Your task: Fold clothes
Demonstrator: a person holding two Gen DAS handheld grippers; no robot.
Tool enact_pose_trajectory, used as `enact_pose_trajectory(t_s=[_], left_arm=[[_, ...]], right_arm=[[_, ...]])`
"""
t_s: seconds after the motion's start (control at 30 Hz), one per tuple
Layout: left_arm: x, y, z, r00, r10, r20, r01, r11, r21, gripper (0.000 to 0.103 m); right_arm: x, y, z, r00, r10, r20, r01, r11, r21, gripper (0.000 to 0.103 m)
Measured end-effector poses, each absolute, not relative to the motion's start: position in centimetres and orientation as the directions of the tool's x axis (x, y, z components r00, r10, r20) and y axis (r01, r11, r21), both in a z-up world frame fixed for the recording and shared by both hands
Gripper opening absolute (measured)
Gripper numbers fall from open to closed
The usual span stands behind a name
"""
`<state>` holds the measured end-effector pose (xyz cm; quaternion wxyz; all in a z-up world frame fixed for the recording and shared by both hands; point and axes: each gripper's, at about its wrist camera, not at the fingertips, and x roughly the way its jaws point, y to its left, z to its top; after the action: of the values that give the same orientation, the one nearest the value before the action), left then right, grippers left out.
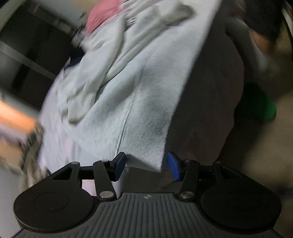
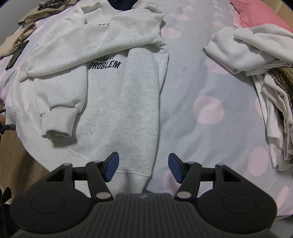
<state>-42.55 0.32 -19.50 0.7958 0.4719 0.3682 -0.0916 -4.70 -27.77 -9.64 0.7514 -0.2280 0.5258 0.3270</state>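
A light grey sweatshirt [image 2: 120, 102] with dark "PROBLEM" lettering lies flat on a grey bedsheet with pink dots [image 2: 201, 82]. Both sleeves are folded across its front, one ribbed cuff [image 2: 58, 124] pointing toward me. My right gripper [image 2: 143, 168] is open just above the hem's right corner, with nothing pressed between its blue pads. The left wrist view is blurred. There the same sweatshirt [image 1: 128, 91] stretches away, and one of its corners lies between the blue pads of my left gripper [image 1: 146, 164], which is open with a gap at the right pad.
A pile of white clothes [image 2: 256, 58] and a pink garment [image 2: 256, 14] sit at the right of the bed. Beige garments [image 2: 36, 11] and a black tag [image 2: 16, 55] lie at the far left. Wooden floor [image 2: 14, 155] shows beyond the bed's left edge. A person's blurred arm [image 1: 14, 117] is at the left.
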Motion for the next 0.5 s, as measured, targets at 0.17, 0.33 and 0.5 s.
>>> enact_pose_trajectory(t_s=[0.17, 0.33, 0.5], left_arm=[[-45.7, -0.9, -23.9, 0.824, 0.17, -0.54, 0.515, 0.172, 0.84, 0.058], [-47.1, -1.1, -28.0, 0.884, 0.167, -0.436, 0.447, -0.038, 0.894, 0.065], [-47.1, -1.0, -29.4, 0.925, 0.168, -0.342, 0.36, -0.093, 0.928, 0.066]], right_arm=[[-6.1, -26.8, -10.8, 0.195, 0.231, -0.953, -0.792, 0.61, -0.014, 0.063], [-6.6, -26.7, -10.9, 0.191, 0.234, -0.953, -0.805, 0.593, -0.015, 0.063], [-6.6, -27.1, -10.6, 0.203, 0.244, -0.948, -0.796, 0.606, -0.014, 0.063]])
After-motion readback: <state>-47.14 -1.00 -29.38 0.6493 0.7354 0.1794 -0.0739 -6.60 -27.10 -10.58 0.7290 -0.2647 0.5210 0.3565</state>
